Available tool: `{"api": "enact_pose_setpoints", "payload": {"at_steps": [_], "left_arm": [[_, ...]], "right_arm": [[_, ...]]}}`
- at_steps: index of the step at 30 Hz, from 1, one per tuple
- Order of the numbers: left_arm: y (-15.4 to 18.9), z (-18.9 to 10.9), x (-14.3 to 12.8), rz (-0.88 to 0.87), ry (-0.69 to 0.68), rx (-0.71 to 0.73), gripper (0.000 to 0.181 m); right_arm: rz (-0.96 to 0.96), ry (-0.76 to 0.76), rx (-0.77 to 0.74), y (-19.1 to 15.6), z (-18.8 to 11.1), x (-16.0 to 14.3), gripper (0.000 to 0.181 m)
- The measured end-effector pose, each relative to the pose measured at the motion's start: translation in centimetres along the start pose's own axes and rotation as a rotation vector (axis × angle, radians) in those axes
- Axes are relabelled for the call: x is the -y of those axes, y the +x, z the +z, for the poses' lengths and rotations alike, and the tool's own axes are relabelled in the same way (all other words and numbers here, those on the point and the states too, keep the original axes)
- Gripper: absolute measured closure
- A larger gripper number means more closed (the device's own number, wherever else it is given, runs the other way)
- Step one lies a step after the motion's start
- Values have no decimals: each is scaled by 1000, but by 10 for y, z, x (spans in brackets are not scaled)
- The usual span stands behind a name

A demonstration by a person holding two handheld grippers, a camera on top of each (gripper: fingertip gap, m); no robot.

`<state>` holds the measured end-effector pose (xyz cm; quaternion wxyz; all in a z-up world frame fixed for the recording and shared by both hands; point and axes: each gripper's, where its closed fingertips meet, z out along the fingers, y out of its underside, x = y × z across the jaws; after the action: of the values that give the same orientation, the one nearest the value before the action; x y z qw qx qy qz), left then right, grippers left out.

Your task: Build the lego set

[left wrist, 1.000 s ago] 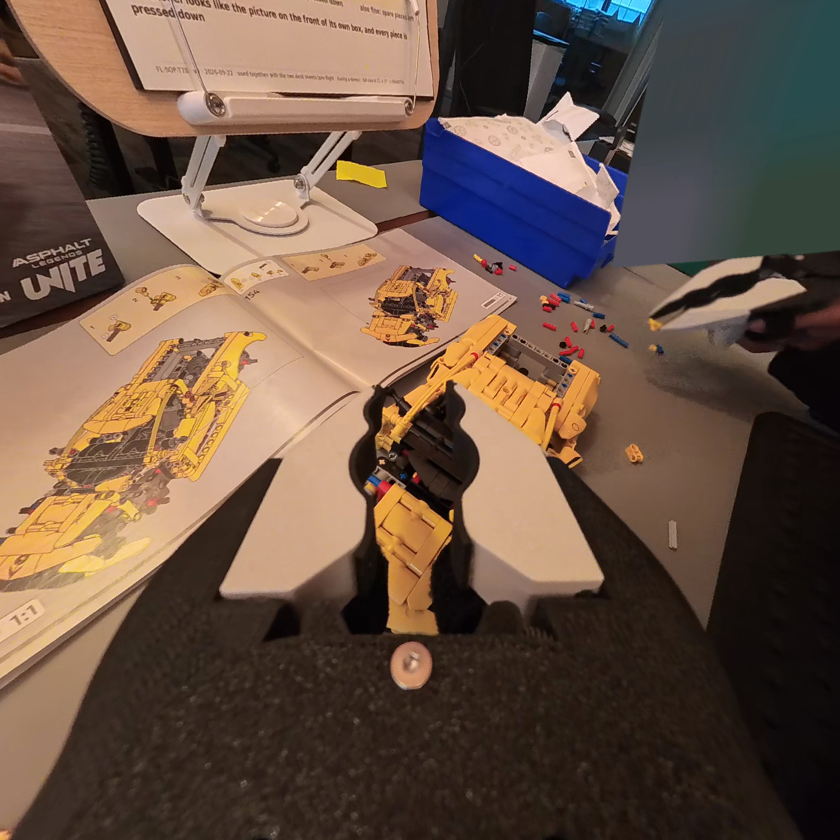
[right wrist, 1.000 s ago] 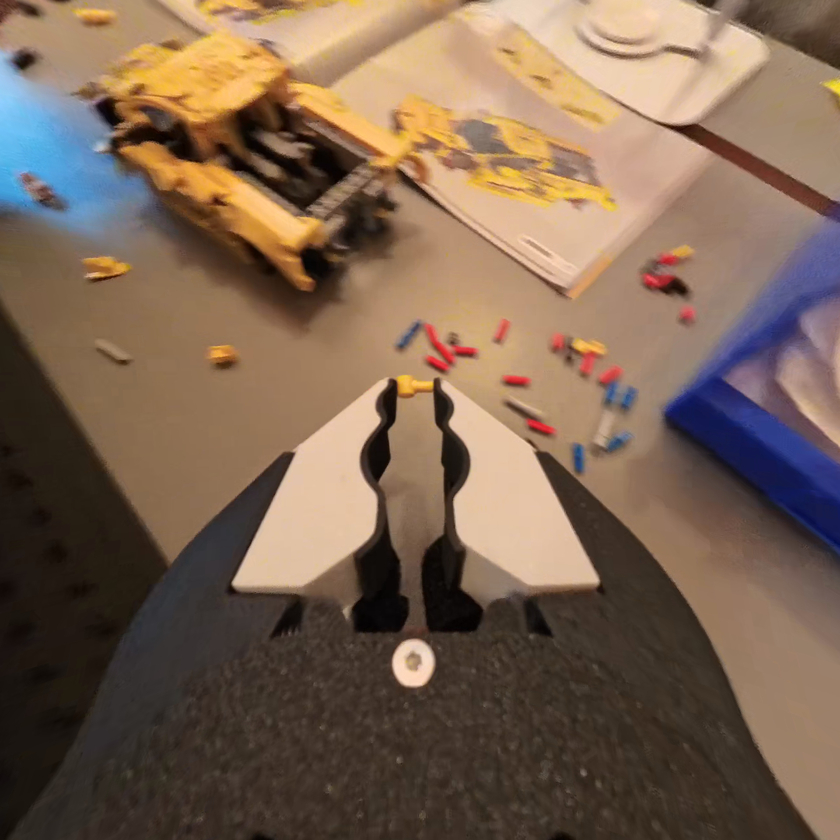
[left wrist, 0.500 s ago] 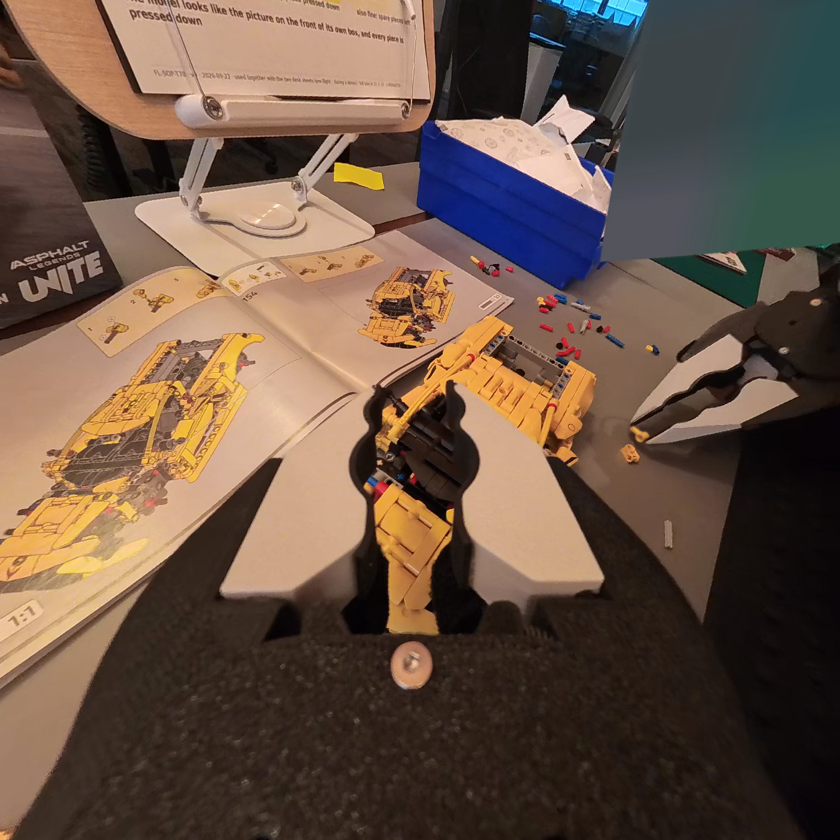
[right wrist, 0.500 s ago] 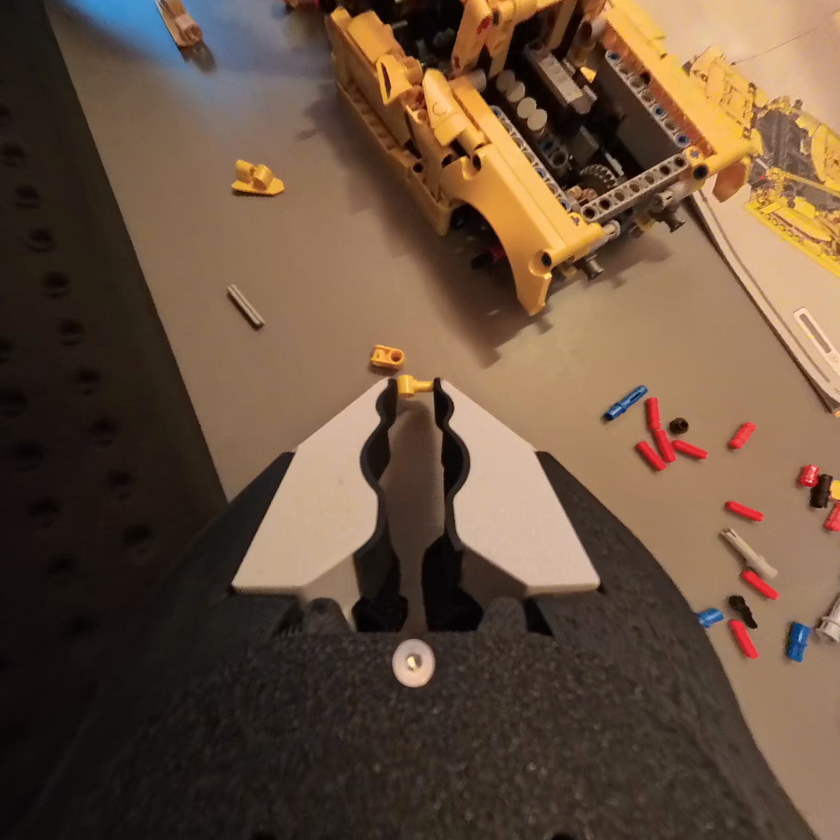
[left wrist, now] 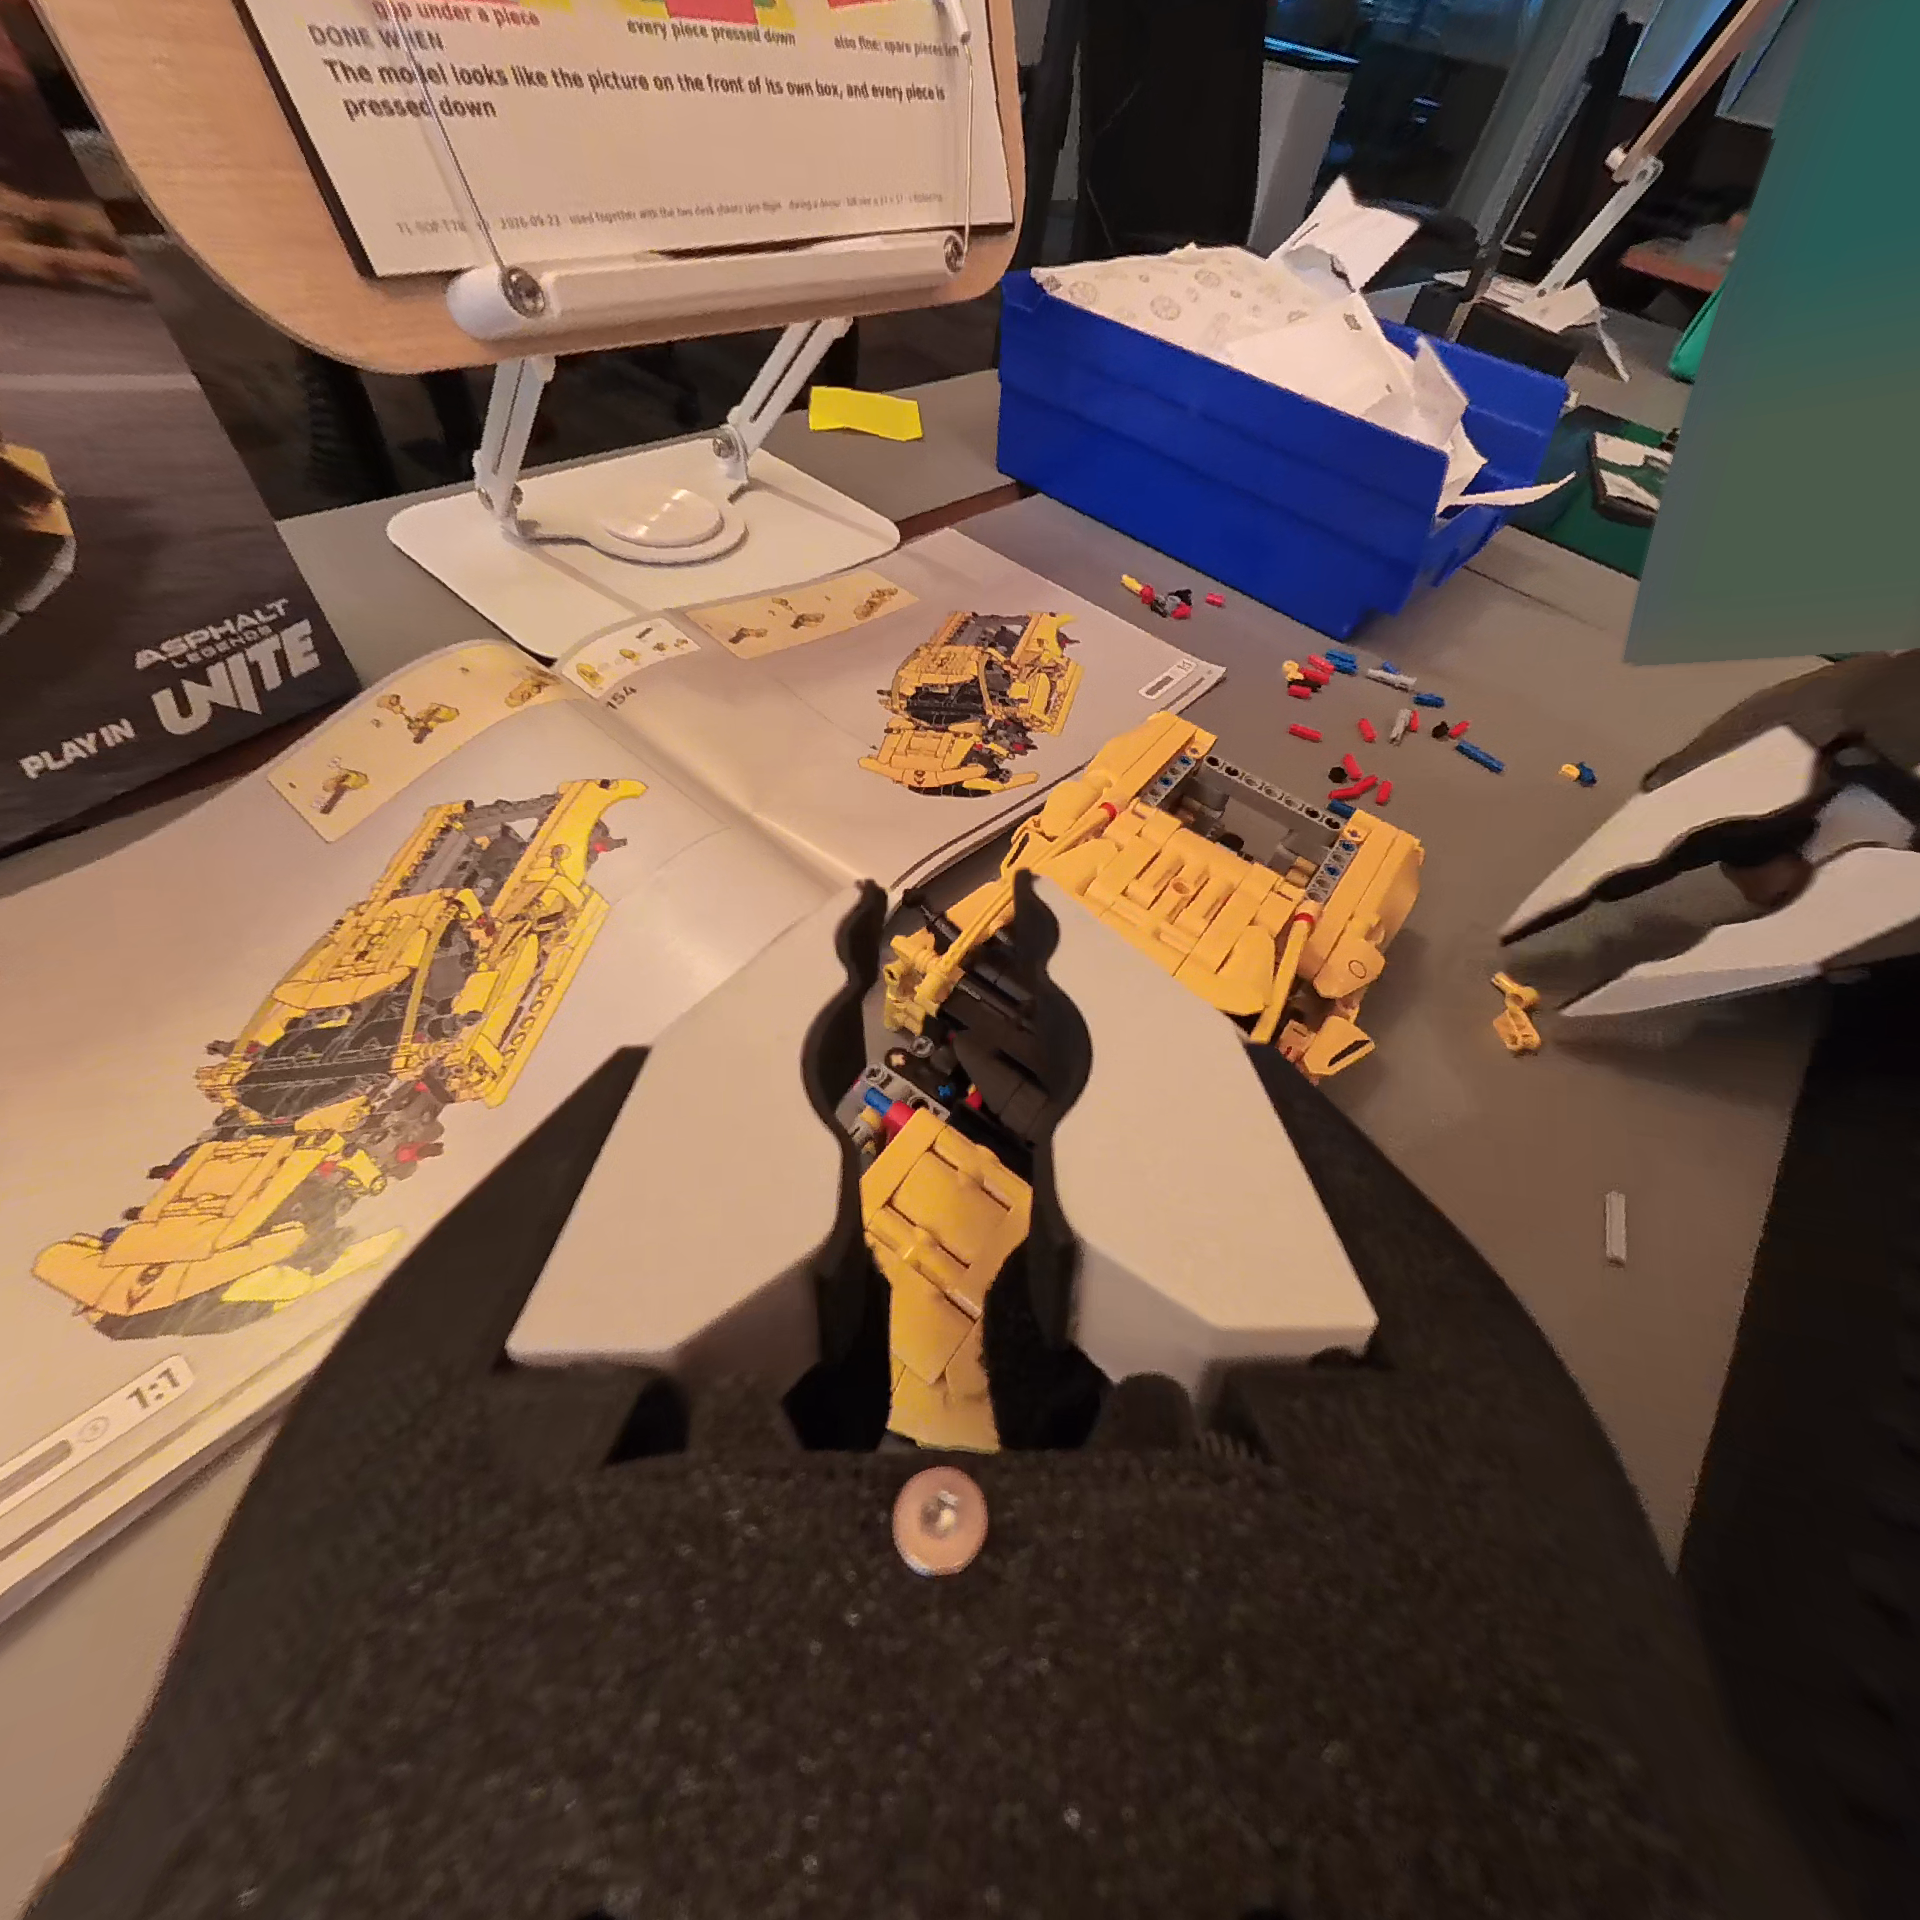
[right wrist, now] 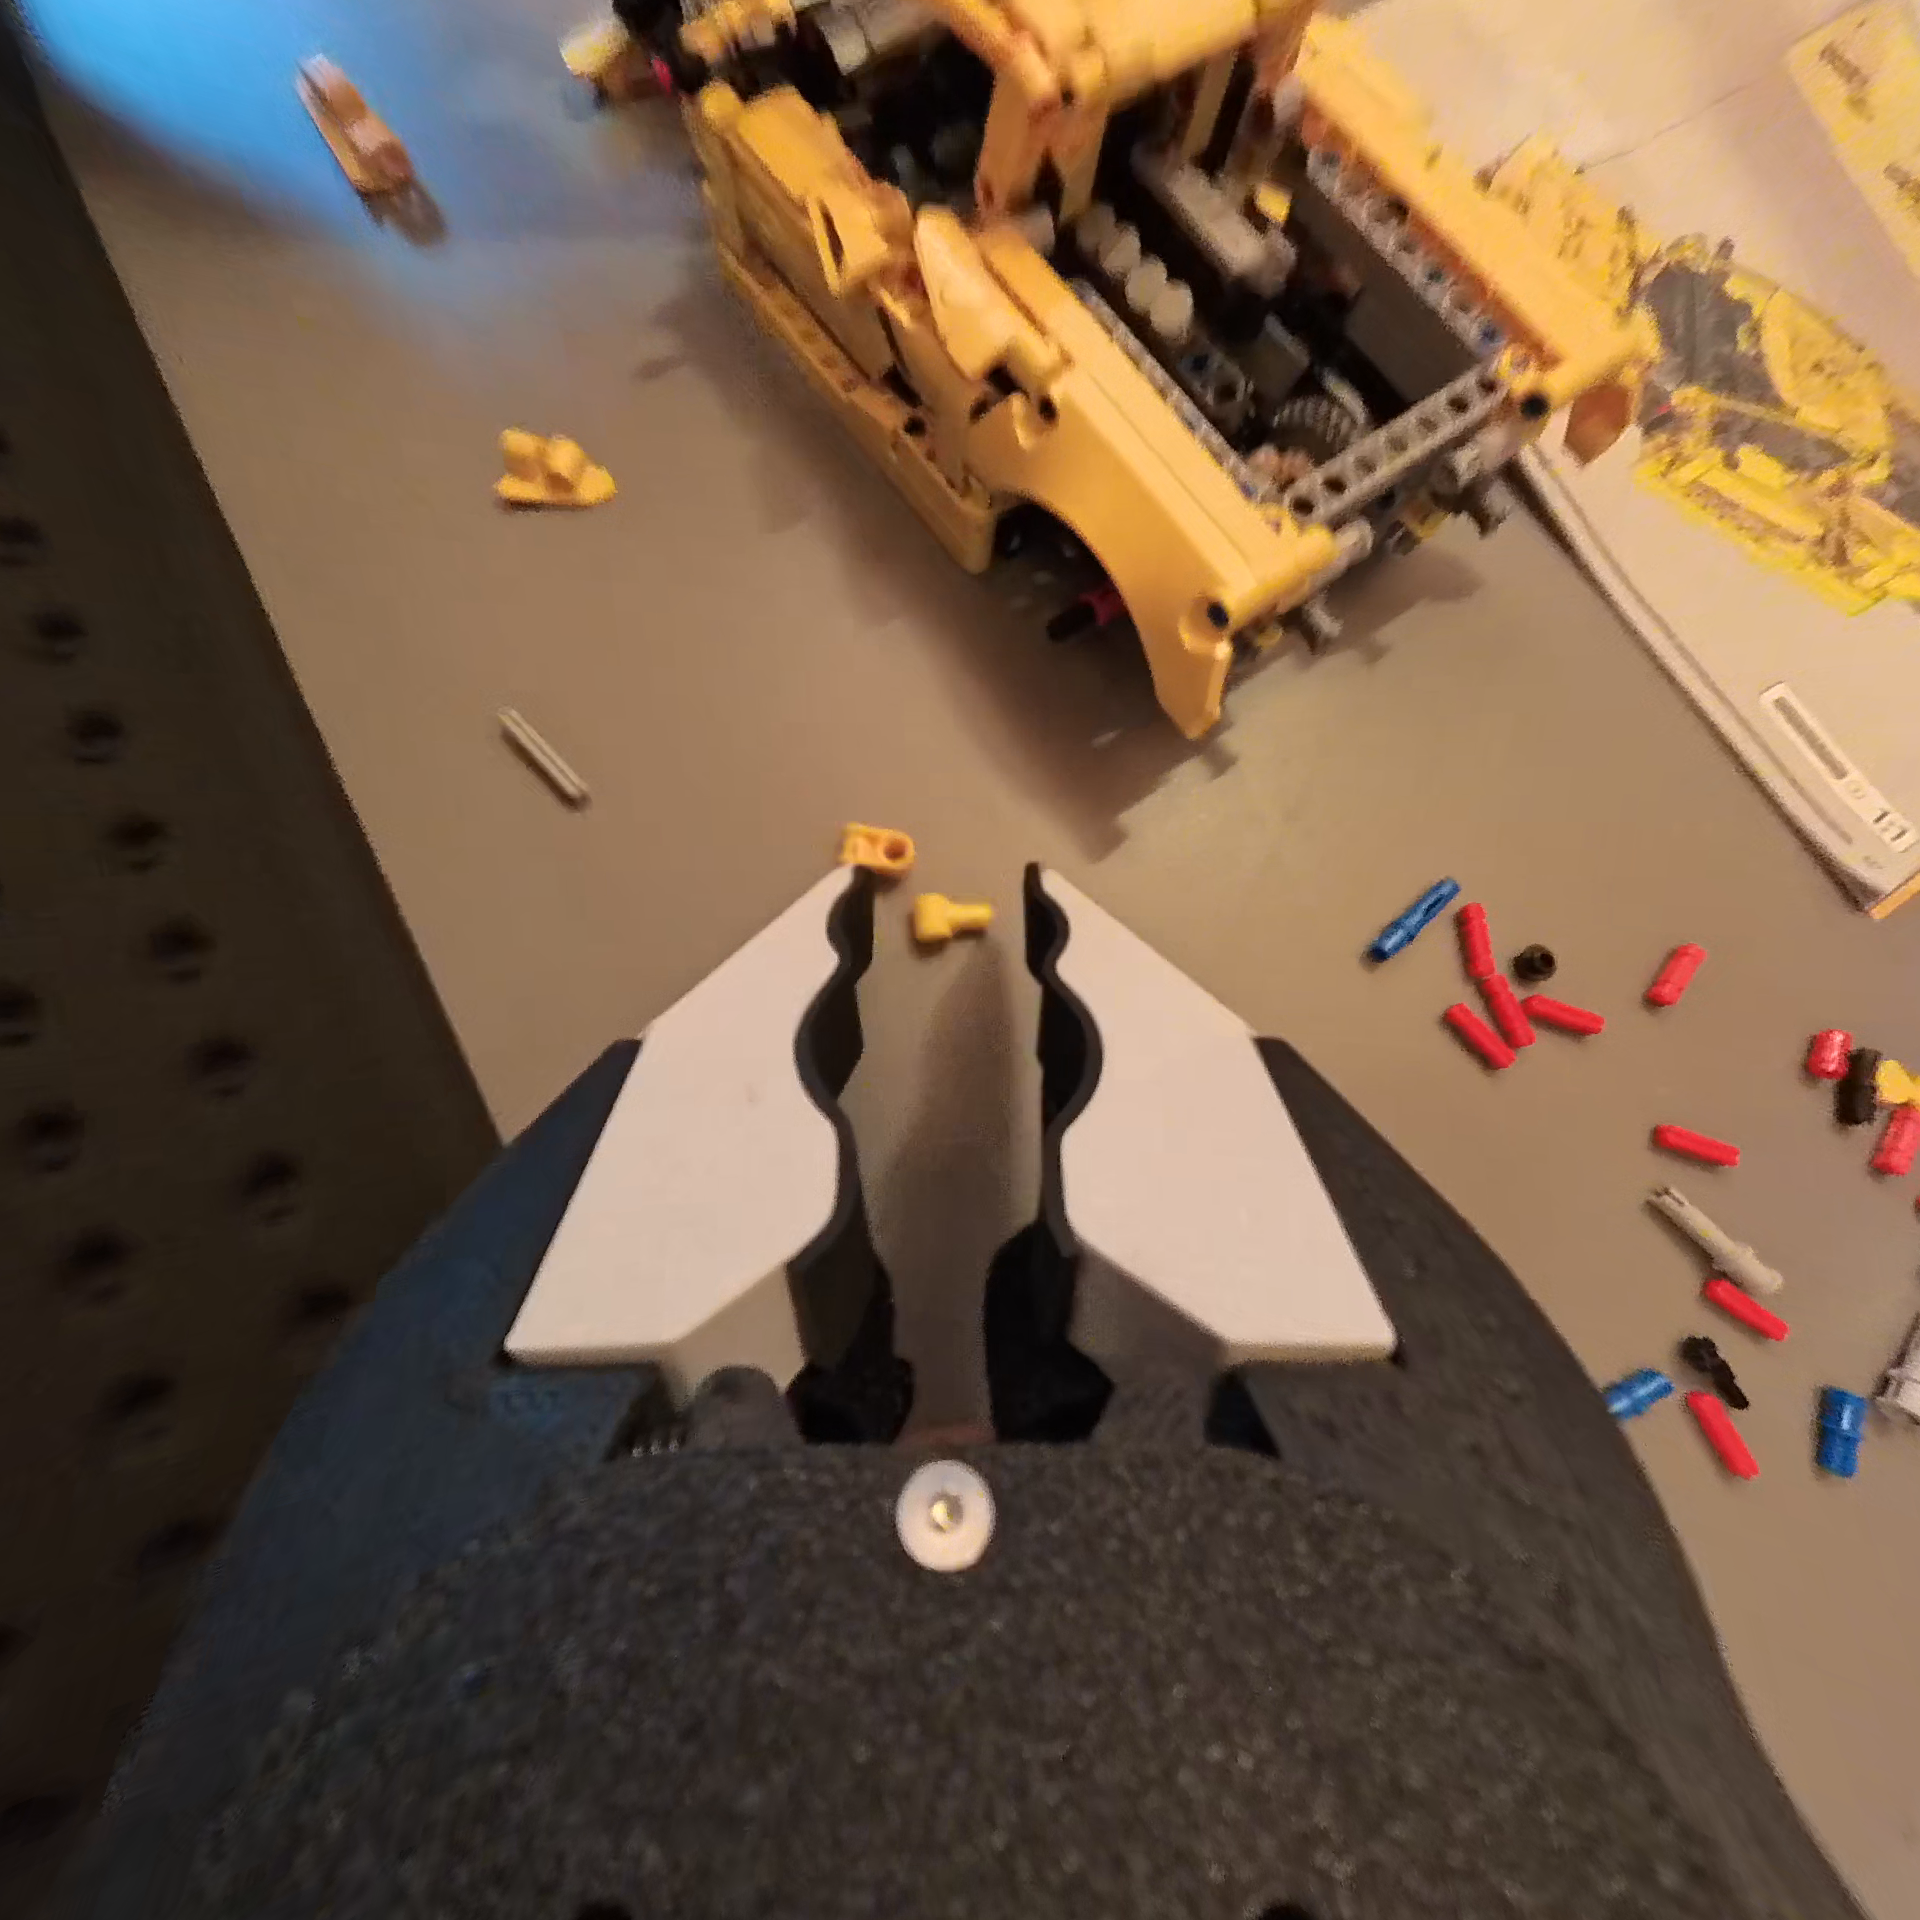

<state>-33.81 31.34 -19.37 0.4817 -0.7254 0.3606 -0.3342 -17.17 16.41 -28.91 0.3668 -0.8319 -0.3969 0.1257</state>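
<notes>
The half-built yellow lego car (left wrist: 1195, 883) lies on the grey table by the open instruction booklet (left wrist: 416, 935). My left gripper (left wrist: 940, 904) is shut on the car's front end, whose yellow panels sit between the jaws. My right gripper (right wrist: 943, 883) is open just above the table. A small yellow pin piece (right wrist: 951, 920) lies loose between its tips, and a small yellow connector (right wrist: 878, 847) lies at the left tip. The car's rear (right wrist: 1091, 343) lies beyond them. The right gripper also shows in the left wrist view (left wrist: 1538, 971), right of the car.
Loose red, blue and black pins (right wrist: 1507, 1008) are scattered at the right. A grey axle (right wrist: 542, 756) and a yellow part (right wrist: 551, 473) lie left of the car. A black perforated mat (right wrist: 156, 831) borders the table. A blue bin (left wrist: 1247, 468) and a document stand (left wrist: 644, 540) stand behind. There is about 25 cm between the tips of the two grippers. To reach the grey axle (right wrist: 542, 756) in a straight line is about 7 cm for my right fingers, about 25 cm for my left.
My right gripper carried the small yellow pin piece from the pin pile to near the car, then opened and let it drop on the table. The left gripper has kept its hold.
</notes>
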Motion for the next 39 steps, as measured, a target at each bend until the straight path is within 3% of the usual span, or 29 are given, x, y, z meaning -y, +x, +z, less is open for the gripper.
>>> {"api": "enact_pose_setpoints", "payload": {"at_steps": [8,17,39], "left_arm": [[7,-1,7,81,33,40,159],[10,-4,13,124,69,63,161],[18,-2,11,143,56,49,161]], "right_arm": [[-24,117,28,-43,2,39,156],[-63,79,113,-87,58,75,154],[-40,90,125,-89,64,73,160]]}}
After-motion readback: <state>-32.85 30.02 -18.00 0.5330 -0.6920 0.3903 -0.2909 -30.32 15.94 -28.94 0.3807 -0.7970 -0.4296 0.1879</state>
